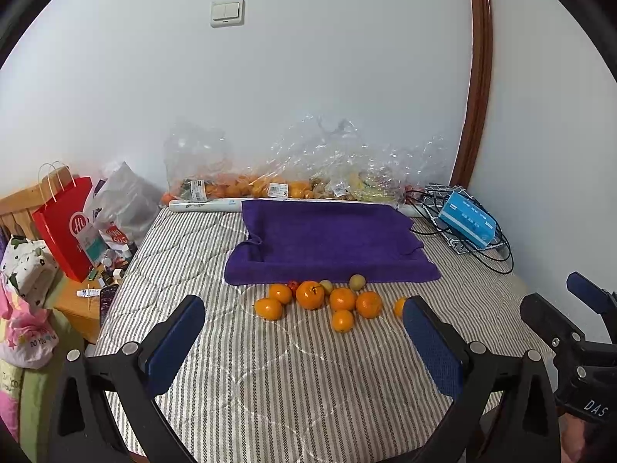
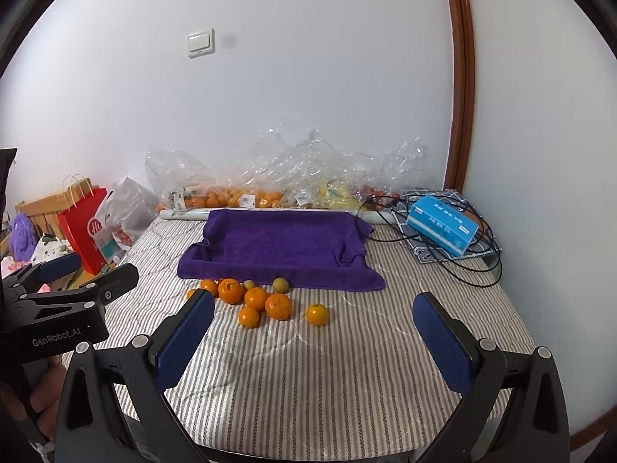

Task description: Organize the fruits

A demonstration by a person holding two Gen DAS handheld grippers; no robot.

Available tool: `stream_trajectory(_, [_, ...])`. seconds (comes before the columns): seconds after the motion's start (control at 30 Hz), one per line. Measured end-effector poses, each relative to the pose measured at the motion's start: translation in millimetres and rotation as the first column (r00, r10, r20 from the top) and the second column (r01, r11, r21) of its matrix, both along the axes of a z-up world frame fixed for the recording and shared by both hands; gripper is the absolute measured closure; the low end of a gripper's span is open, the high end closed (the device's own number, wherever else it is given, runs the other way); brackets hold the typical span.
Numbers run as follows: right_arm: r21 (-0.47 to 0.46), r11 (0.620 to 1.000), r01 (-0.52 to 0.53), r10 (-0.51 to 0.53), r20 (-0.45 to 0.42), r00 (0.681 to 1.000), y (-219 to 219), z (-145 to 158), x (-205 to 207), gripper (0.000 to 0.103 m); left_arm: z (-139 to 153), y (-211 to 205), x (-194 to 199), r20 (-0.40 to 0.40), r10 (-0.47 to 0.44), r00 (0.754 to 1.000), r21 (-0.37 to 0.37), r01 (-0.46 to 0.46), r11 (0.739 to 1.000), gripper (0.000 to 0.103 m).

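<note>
On striped bedding, near the front edge of a purple towel: a loose cluster of oranges, touching or nearly touching one another, with one orange lying apart to the right. Two small greenish-brown fruits just beside the towel's hem, and a small red fruit tucked among the oranges (only partly visible). Left gripper held above the near part of the bed, blue-padded fingers spread wide, nothing between them. Right gripper alongside, likewise spread wide and empty, aimed toward the lone orange. Behind the towel, against the white wall, crumpled clear plastic bags holding more oranges and some yellow fruit. To the right, a blue box on patterned cloth, ringed by black cables. To the left, off the bed, a red paper bag beside a grey plastic bag. On the wall, a light switch.
</note>
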State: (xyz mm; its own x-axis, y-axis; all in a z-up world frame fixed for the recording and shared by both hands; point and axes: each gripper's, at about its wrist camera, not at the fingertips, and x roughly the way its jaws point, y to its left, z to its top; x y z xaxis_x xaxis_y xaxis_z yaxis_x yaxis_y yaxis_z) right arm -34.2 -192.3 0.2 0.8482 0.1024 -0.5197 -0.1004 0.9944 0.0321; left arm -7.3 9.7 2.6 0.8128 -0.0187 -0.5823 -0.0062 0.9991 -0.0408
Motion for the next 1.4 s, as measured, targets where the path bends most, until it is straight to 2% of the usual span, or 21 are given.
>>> stream_trajectory(1.4, [-0.007, 1.000, -0.028, 0.029, 0.019, 0.999, 11.3, 1.4, -7.1, 0.001, 3.3, 0.8, -1.2, 0.008, -0.003, 1.000, -0.009, 0.003, 1.000, 0.000])
